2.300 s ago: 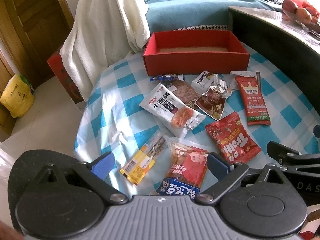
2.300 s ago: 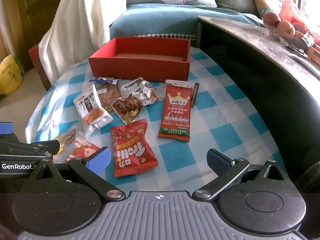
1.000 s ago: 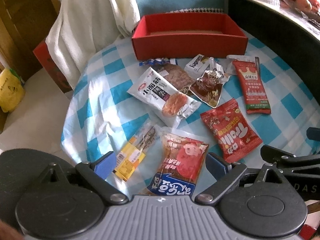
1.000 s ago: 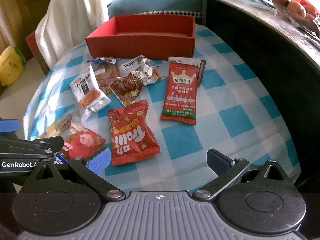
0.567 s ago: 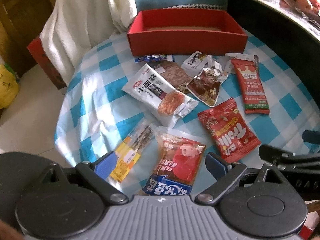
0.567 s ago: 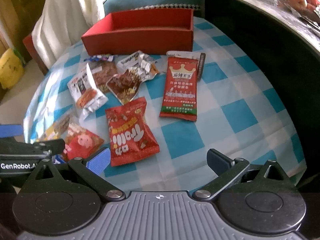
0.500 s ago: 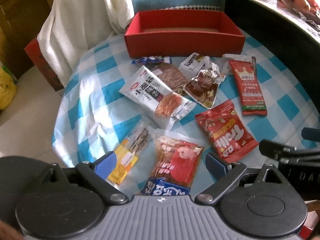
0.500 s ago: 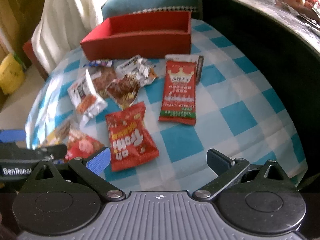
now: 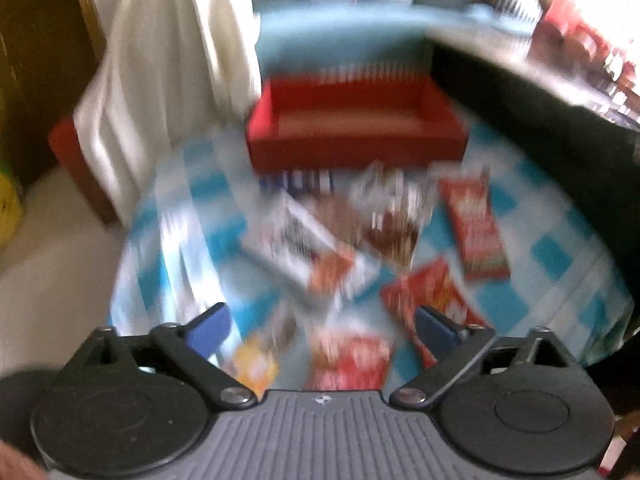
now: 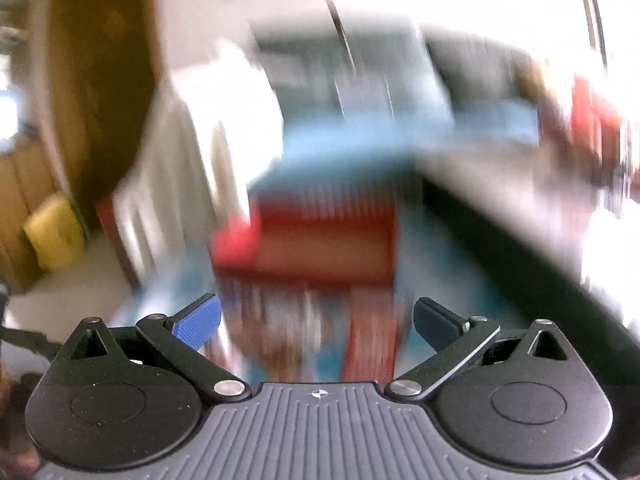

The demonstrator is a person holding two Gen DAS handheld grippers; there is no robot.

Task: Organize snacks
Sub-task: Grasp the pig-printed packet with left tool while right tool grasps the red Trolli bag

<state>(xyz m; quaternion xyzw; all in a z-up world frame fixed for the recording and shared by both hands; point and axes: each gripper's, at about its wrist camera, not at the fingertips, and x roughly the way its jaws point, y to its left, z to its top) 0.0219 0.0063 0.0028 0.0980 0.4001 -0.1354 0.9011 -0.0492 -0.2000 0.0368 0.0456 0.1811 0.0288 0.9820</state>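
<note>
Both views have swung upward (badly blurred), the red box (image 9: 356, 128) now mid-frame.

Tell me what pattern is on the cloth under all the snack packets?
Blue and white checks. The checked tablecloth shows best in the left wrist view, though blurred.

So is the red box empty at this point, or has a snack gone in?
Looks empty: the red box shows only bare tan floor in the blurred left wrist view; the packets lie outside on the checked cloth.
</note>
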